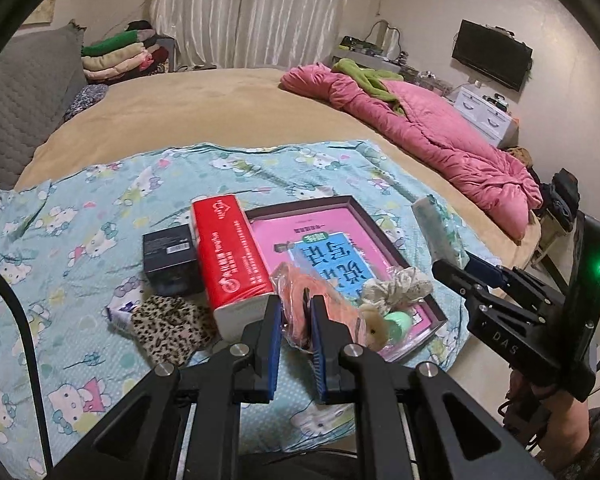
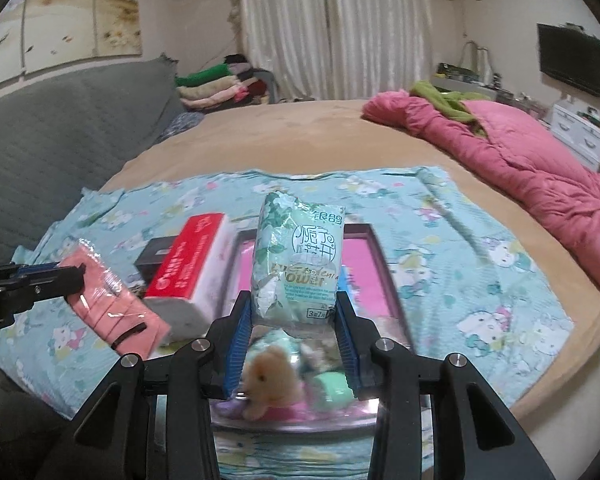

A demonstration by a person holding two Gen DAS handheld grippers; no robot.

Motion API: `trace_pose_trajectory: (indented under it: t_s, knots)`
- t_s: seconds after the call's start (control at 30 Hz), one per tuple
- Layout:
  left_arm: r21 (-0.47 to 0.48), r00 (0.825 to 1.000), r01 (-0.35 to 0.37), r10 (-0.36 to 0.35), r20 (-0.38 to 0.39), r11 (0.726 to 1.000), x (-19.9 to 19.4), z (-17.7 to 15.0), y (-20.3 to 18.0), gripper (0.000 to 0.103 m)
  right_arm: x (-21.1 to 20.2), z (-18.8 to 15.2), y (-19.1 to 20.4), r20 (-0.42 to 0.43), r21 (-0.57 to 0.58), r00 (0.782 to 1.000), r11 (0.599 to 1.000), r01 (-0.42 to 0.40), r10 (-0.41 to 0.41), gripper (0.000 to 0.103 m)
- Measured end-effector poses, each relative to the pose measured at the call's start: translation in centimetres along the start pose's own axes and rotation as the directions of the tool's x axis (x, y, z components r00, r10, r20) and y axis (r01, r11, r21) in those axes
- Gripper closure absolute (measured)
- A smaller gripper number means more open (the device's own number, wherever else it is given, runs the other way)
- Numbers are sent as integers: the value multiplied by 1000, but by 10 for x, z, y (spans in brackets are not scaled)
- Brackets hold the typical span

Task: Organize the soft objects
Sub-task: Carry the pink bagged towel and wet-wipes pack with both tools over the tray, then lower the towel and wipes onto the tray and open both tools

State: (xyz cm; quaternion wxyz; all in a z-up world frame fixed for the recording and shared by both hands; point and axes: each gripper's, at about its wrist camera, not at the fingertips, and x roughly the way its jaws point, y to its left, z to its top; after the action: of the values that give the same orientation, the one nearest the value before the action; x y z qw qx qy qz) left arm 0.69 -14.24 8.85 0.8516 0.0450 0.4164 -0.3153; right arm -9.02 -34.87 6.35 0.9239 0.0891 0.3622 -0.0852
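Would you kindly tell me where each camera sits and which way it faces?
Left wrist: on the left gripper, angled down at the bed; it pinches a pink plastic-wrapped packet; right gripper and a forearm show.
Right wrist: on the right gripper, clamping a green floral tissue pack.
Shared: red tissue pack, dark tray.

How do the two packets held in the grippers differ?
The green tissue pack is plump, printed with flowers and lettering; the pink item in clear wrap is flatter and plain apart from black marks. The right gripper holds the tissue pack upright between widely spaced jaws; the left gripper pinches the pink item with jaws nearly together, and it hangs tilted. Both are soft, plastic-wrapped and lifted off the cartoon-print sheet.
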Motion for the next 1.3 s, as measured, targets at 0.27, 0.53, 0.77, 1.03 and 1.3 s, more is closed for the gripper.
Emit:
trace_pose_trajectory:
  t_s: [0.27,0.53,0.77,1.03,1.3]
  knots:
    - [-14,1000,7,-7,-8,1000,20,7,-13,89,3,-8,-13,-17,26,1000,1000,10,-9,62]
    - [-7,1000,-6,6,-30,1000,45,16,-26,89,14,-15,-18,-41,27,999,1000,-5,6,62]
    - [9,998,-8,9,-64,1000,73,17,-36,89,23,-23,-25,-55,37,998,999,1,1,62]
    - [-36,997,16,-18,-81,999,97,21,-37,89,32,-30,-41,-69,74,998,997,20,-15,62]
    - [-68,995,-1,-6,-103,998,126,26,-33,89,38,-35,-44,-80,96,997,995,12,-4,62]
